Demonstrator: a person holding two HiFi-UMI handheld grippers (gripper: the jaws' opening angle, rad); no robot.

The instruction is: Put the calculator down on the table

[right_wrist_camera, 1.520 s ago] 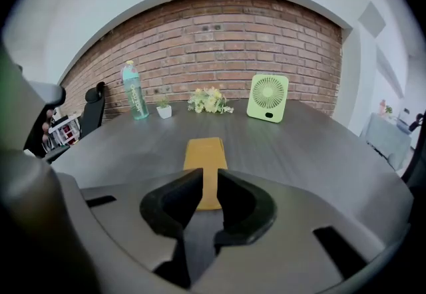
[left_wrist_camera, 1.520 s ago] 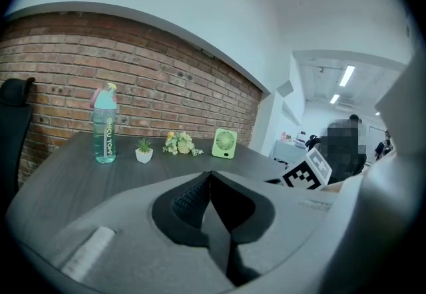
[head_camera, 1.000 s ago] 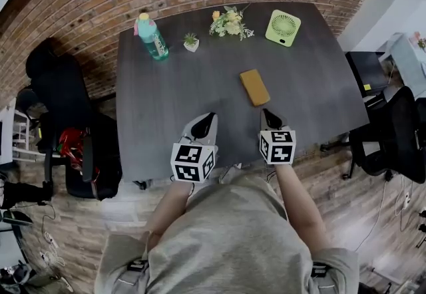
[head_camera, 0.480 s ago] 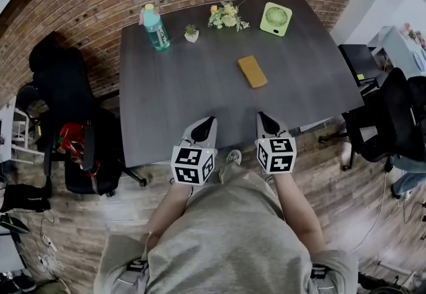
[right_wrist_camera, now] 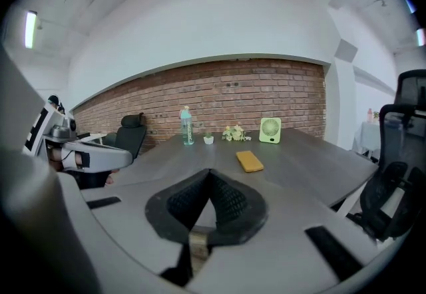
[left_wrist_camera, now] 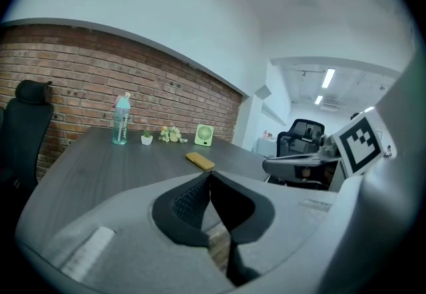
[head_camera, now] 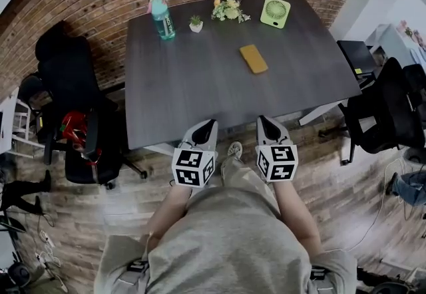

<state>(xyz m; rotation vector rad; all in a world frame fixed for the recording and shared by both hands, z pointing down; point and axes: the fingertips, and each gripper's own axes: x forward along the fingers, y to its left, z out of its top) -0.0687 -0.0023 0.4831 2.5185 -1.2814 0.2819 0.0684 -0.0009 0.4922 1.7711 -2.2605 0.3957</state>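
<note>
Calculator (head_camera: 253,58) flat on table (head_camera: 180,93) — job looks done; left gripper (head_camera: 209,125), right gripper (head_camera: 263,122) jaws pressed together, empty, clear of edge.

Dark table (head_camera: 200,93): yellow calculator (head_camera: 253,58), bottle (head_camera: 160,18), plant pot (head_camera: 196,24), flowers (head_camera: 229,10), fan (head_camera: 275,11).

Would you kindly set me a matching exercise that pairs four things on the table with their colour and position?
Things:
1 bottle
2 fan
3 calculator
4 plant pot

Descriptions:
A yellow-orange, lying flat
B light green, with a round grille
C white, between the bottle and the flowers
D teal, standing upright

Pairs: 1-D, 2-B, 3-A, 4-C
</note>
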